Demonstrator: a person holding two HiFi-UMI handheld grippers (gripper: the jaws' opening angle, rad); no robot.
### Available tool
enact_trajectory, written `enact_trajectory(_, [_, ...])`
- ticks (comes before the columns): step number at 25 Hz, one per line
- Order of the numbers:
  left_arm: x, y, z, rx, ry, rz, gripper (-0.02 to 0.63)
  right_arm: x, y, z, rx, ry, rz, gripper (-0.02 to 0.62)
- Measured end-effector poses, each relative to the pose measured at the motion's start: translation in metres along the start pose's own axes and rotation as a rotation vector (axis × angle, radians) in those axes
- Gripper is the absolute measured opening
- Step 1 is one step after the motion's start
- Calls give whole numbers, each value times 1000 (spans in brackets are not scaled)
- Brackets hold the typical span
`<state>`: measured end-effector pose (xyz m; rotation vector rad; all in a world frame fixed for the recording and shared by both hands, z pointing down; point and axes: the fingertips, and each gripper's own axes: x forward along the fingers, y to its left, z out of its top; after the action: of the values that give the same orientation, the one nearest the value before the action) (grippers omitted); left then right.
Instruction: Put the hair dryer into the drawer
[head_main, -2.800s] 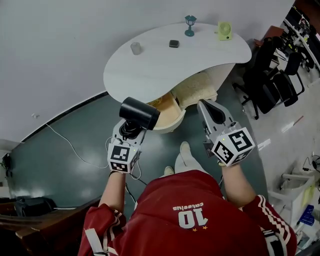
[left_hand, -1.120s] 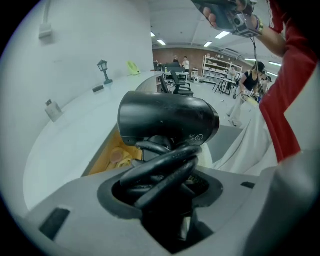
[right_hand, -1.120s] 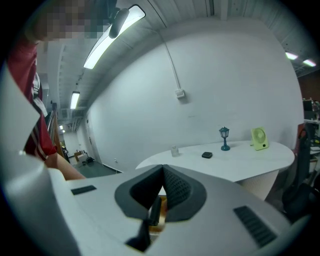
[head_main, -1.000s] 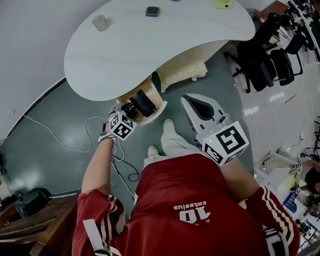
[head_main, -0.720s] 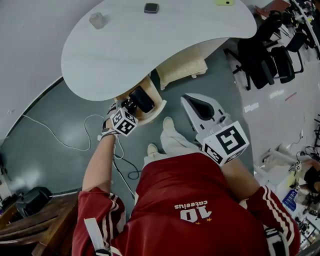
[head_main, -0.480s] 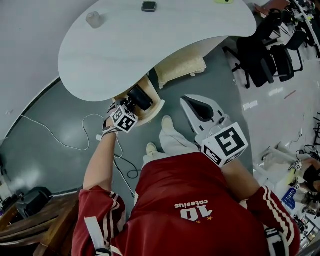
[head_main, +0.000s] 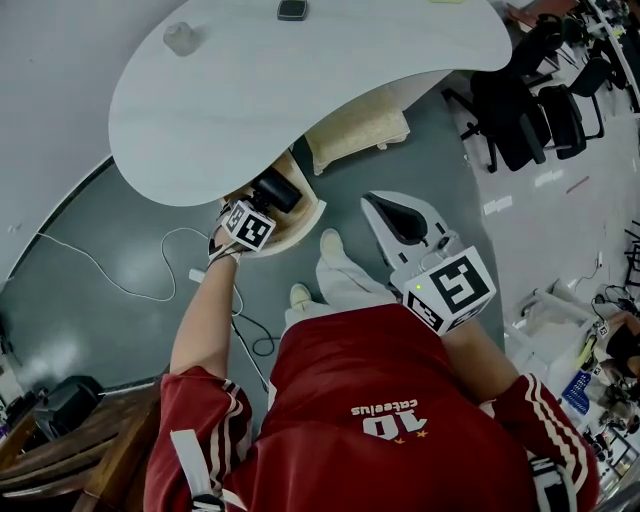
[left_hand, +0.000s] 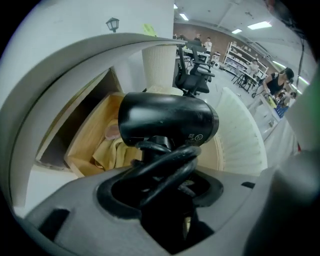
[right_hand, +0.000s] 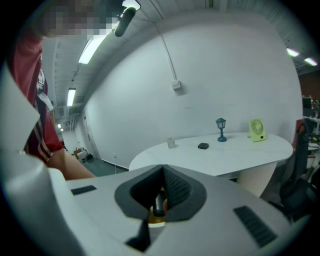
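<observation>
The black hair dryer (head_main: 275, 190) hangs over the open wooden drawer (head_main: 301, 226) under the white table (head_main: 300, 90). My left gripper (head_main: 262, 206) points steeply down and is shut on its handle, with the coiled black cord bunched between the jaws. In the left gripper view the hair dryer (left_hand: 167, 120) lies crosswise above my left gripper (left_hand: 160, 185), and the drawer (left_hand: 85, 135) below holds a yellow cloth (left_hand: 112, 152). My right gripper (head_main: 392, 212) is raised beside the person's legs, shut and holding nothing. The right gripper (right_hand: 162, 192) faces the table (right_hand: 225, 155).
A ribbed cream pedestal (head_main: 360, 130) stands next to the drawer. A glass cup (head_main: 181, 38) and a small dark object (head_main: 292, 9) sit on the table. A white cable (head_main: 120, 285) trails across the grey floor at left. Black office chairs (head_main: 530, 110) stand at right.
My left gripper has sunk with the hair dryer, closer to the open drawer. The right gripper has stayed about where it was.
</observation>
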<state>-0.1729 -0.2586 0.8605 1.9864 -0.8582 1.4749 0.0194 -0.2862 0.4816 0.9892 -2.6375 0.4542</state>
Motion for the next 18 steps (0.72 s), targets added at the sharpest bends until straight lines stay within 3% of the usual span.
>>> enact_trajectory(4, [11, -2, -5, 11, 77, 3, 250, 0, -5, -2, 36, 4, -10, 6])
enact_trajectory(13, [24, -12, -16, 7, 206, -85, 253, -1, -6, -6, 35, 18, -10, 6])
enact_trajectory(18, [39, -17, -4, 20, 231, -85, 254, -3, -6, -12, 40, 28, -15, 6])
